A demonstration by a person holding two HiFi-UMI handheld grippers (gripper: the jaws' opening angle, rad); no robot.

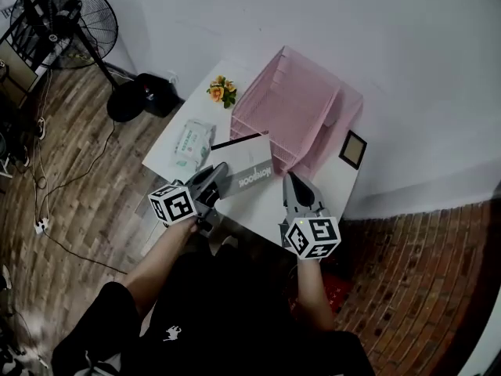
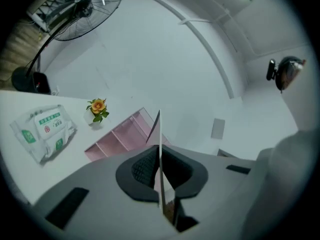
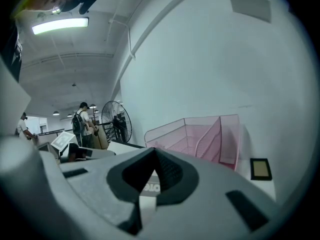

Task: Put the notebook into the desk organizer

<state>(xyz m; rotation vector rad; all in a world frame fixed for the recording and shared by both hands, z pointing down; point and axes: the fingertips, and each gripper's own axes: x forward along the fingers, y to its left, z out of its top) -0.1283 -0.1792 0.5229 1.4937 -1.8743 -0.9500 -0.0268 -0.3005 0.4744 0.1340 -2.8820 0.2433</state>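
Note:
A grey-and-white notebook (image 1: 249, 165) is held above the white table (image 1: 258, 202), just in front of the pink mesh desk organizer (image 1: 297, 104). My left gripper (image 1: 221, 172) is shut on the notebook's near edge. In the left gripper view the notebook (image 2: 160, 134) stands edge-on between the jaws, with the organizer (image 2: 120, 136) beyond it. My right gripper (image 1: 291, 180) hovers to the right of the notebook, its jaws together and empty. The right gripper view shows the organizer (image 3: 200, 134) ahead and part of the notebook (image 3: 150, 187) beneath the jaws.
A pack of wet wipes (image 1: 192, 143) and a small potted flower (image 1: 222, 91) sit at the table's left. To the right of the organizer lies a small framed picture (image 1: 353, 149). A standing fan (image 1: 74, 14) and cables are on the wooden floor at left.

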